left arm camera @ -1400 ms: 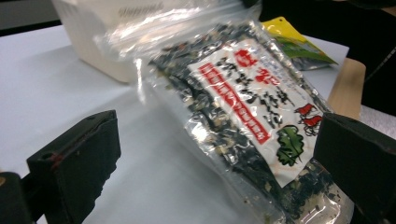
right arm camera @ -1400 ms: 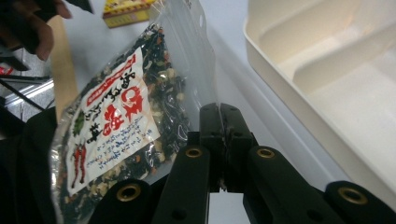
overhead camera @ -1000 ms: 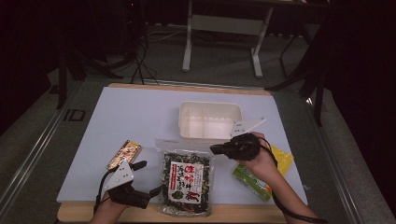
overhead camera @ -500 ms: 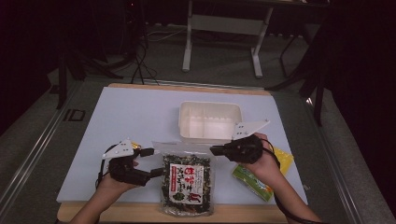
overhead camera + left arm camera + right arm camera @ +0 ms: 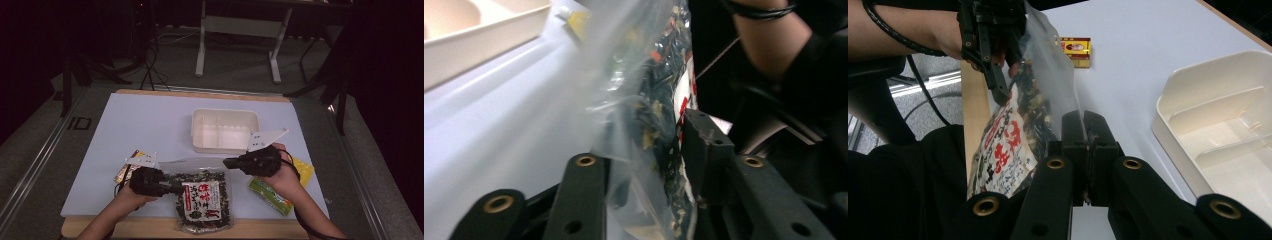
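A clear snack bag [image 5: 202, 197] of dark bits with a red and white label lies at the table's front middle. My right gripper [image 5: 229, 162] is shut on the bag's top right corner, and the film stands pinched between its jaws [image 5: 1083, 120]. My left gripper [image 5: 175, 187] is at the bag's left edge. Its jaws have just been closing, and the bag [image 5: 659, 130] fills the gap between them, touching both fingers [image 5: 701, 142]. In the right gripper view the left gripper [image 5: 995, 75] holds the bag's [image 5: 1013, 135] far side raised.
A white divided tray [image 5: 225, 116] stands behind the bag, also seen as the tray [image 5: 1208, 125] beside my right jaws. A small yellow-brown packet [image 5: 126, 171] lies left of the left hand. A green packet [image 5: 270, 196] and a yellow one [image 5: 304, 170] lie under the right forearm.
My left gripper has moved right, from beside the small packet to the bag's left edge, and its jaws have narrowed around the bag. The right gripper has kept its hold and place.
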Demonstrator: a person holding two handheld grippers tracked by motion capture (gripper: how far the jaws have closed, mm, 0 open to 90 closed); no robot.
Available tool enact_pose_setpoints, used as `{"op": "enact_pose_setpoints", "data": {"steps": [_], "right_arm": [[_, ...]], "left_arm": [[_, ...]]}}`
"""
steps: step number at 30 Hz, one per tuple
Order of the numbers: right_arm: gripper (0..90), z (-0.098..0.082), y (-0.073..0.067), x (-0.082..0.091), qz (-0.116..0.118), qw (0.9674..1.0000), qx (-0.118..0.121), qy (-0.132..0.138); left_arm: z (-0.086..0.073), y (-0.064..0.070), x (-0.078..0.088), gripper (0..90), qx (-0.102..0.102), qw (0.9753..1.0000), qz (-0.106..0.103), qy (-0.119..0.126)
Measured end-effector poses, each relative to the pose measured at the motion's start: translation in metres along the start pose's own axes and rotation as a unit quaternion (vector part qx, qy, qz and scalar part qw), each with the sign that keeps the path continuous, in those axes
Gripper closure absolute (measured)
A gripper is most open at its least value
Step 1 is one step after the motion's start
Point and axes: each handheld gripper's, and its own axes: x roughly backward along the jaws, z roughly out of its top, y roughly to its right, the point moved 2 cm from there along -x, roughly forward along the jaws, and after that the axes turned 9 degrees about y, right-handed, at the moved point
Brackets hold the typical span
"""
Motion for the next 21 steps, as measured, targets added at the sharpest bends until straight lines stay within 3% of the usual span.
{"op": "enact_pose_setpoints", "data": {"steps": [2,4,8,16,17,19,20,21], "right_arm": [[89.7,0.000,0.000,0.002,0.009,0.9999,-0.006,0.001],[89.7,-0.001,0.000,0.004,0.013,0.9999,-0.007,-0.003],[89.5,-0.006,0.001,0.011,0.019,0.9997,-0.017,0.002],[89.0,-0.004,-0.009,0.029,0.036,0.9990,-0.016,0.020],[88.5,-0.003,-0.011,0.032,0.037,0.9990,-0.015,0.020],[75.3,0.002,-0.018,0.044,0.038,0.9987,-0.002,0.033],[75.3,0.002,-0.018,0.044,0.038,0.9987,-0.002,0.033],[63.6,0.003,-0.021,0.050,0.040,0.9984,0.000,0.040]], "left_arm": [[0.001,0.002,0.002,68.4,0.012,0.9997,-0.019,-0.001],[0.002,0.004,0.002,70.8,0.014,0.9998,-0.018,-0.002],[0.005,0.013,-0.001,73.0,0.027,0.9990,-0.036,-0.001],[0.019,0.036,-0.001,74.1,-0.001,0.9992,-0.041,-0.001],[0.024,0.044,0.000,74.1,-0.013,0.9991,-0.040,0.004],[0.031,0.054,0.001,74.3,-0.028,0.9987,-0.041,0.013],[0.031,0.054,0.001,74.4,-0.028,0.9987,-0.041,0.013],[0.035,0.058,0.002,74.4,-0.039,0.9983,-0.042,0.014]]}}
